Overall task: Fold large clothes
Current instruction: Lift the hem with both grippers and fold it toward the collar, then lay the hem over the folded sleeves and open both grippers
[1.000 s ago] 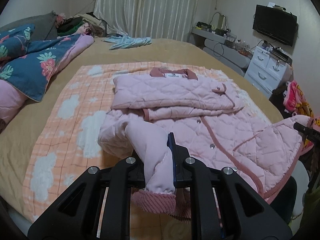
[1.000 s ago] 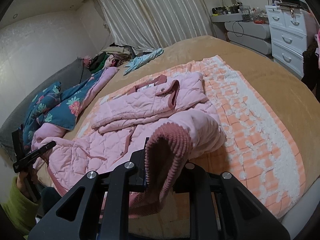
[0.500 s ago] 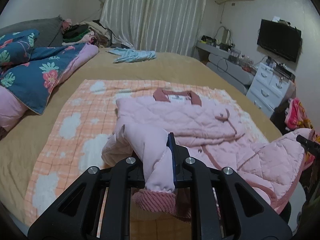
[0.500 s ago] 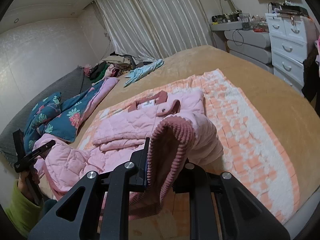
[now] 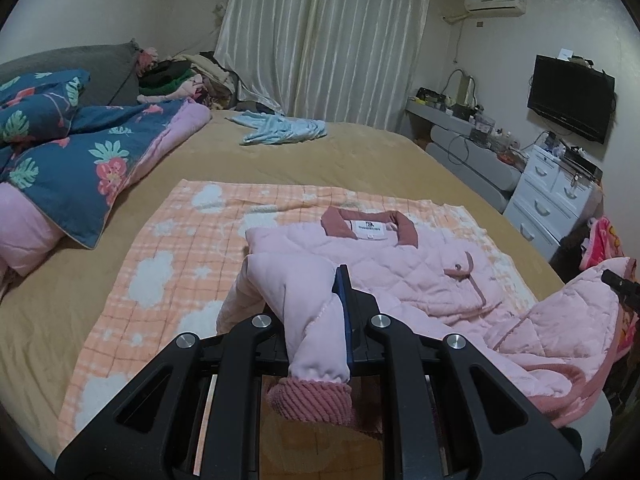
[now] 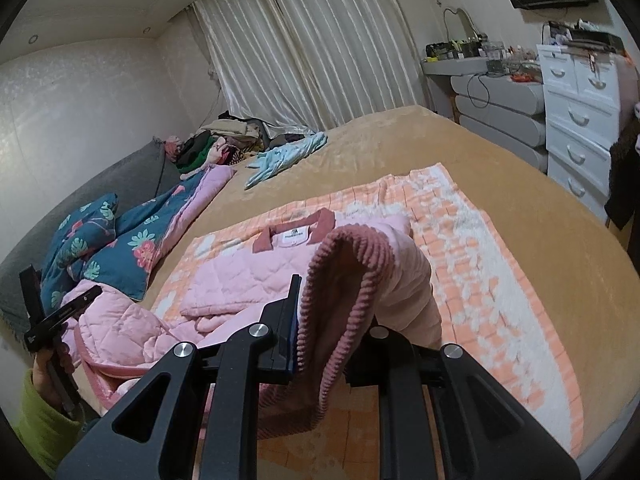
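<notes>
Both tools had risen and carried the hem of the pink quilted jacket up off the orange-and-white checked blanket toward its dark-pink collar at twelve o'clock. The left tool was clamped on a pale pink fold with a ribbed dark-pink cuff hanging below it; the right tool was clamped on the ribbed dark-pink edge at the opposite corner. With the sleeves seemingly already folded across the chest, the jacket lay mid-bed on the tan bedspread. By appearances, the bottom-to-top fold was roughly half complete: the lifted hem had yet to be laid over the collar end and released.
</notes>
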Motion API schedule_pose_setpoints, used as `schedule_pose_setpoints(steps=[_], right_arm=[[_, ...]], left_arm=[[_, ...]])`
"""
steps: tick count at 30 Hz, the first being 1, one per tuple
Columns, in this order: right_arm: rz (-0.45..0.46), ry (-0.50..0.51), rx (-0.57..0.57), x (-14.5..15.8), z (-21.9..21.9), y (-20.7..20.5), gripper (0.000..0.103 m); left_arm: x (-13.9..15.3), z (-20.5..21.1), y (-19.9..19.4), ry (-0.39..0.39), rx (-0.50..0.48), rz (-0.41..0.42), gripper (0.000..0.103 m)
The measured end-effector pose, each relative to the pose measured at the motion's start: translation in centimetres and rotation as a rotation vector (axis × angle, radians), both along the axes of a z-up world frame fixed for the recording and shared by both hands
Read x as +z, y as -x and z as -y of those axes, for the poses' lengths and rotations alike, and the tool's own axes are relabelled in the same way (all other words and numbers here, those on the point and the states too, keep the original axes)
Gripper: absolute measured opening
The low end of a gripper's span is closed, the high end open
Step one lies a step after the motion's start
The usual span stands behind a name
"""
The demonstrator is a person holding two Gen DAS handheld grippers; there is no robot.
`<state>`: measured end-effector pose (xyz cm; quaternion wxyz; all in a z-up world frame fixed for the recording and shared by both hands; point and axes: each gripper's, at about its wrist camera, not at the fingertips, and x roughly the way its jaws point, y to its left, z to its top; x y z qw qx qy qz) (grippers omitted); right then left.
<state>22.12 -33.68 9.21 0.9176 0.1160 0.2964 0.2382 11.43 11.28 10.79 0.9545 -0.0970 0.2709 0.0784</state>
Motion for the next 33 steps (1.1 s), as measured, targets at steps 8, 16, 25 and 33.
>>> schedule_pose_setpoints(steps=[8,16,25,33], right_arm=[[0.007,0.001,-0.004,0.9,-0.8,-2.0,0.015],[-0.02,0.026,-0.013,0.5,-1.8,-5.3,0.015],[-0.056,0.029,-0.013,-0.6,-2.9,-10.9,0.015],[-0.183,-0.036,-0.001,-2.5,-2.9,-16.7,0.02]], left_arm=[[0.5,-1.1,-1.2,0.013,0.031,0.006,0.008],[0.2,-2.0,-3.5,-0.005,0.067,-0.018,0.009],[-0.7,-3.5,-7.8,-0.045,0.106,-0.062,0.009],[-2.3,-4.8,-11.3,-0.067,0.127,-0.109,0.009]])
